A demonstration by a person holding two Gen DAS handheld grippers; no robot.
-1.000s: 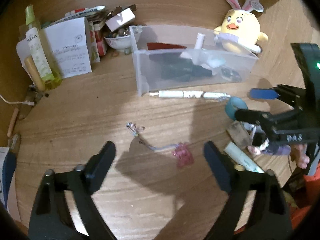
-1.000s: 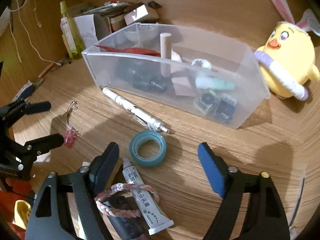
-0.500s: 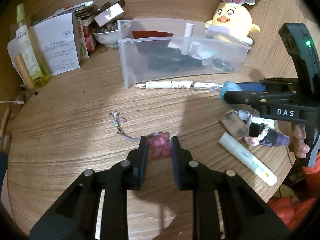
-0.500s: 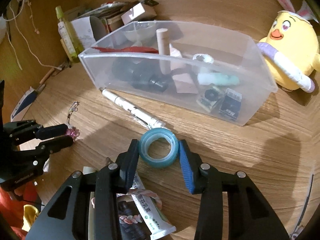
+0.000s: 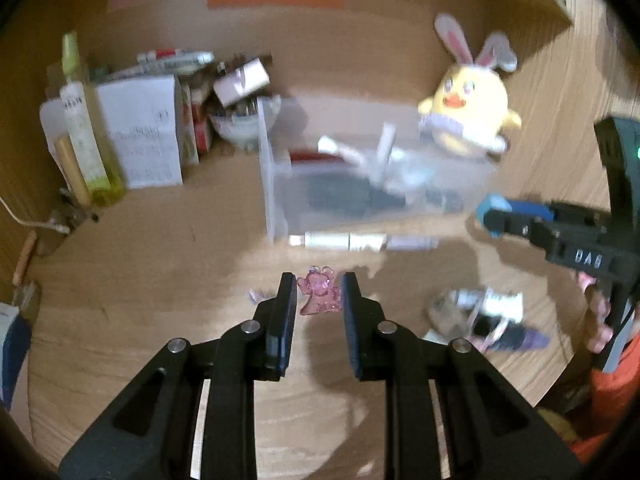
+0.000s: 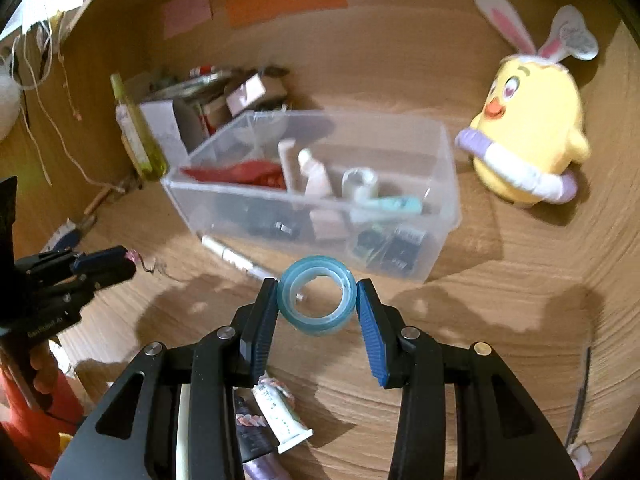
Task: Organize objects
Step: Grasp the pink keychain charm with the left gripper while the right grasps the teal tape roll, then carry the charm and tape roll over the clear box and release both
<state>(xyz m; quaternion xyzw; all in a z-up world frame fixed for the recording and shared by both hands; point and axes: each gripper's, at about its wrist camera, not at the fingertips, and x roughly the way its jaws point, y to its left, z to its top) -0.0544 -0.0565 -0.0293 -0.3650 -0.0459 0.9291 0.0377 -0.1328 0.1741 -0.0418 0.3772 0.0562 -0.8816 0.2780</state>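
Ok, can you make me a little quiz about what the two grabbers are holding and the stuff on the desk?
1. True or false: the right gripper holds a teal tape roll.
2. What does the left gripper pinch? A) pen B) pink charm C) tube
3. Fill in: the yellow chick plush sits ____ the clear plastic bin.

Key:
1. True.
2. B, the pink charm.
3. Outside, beside it; the white pen lies in front of the bin.
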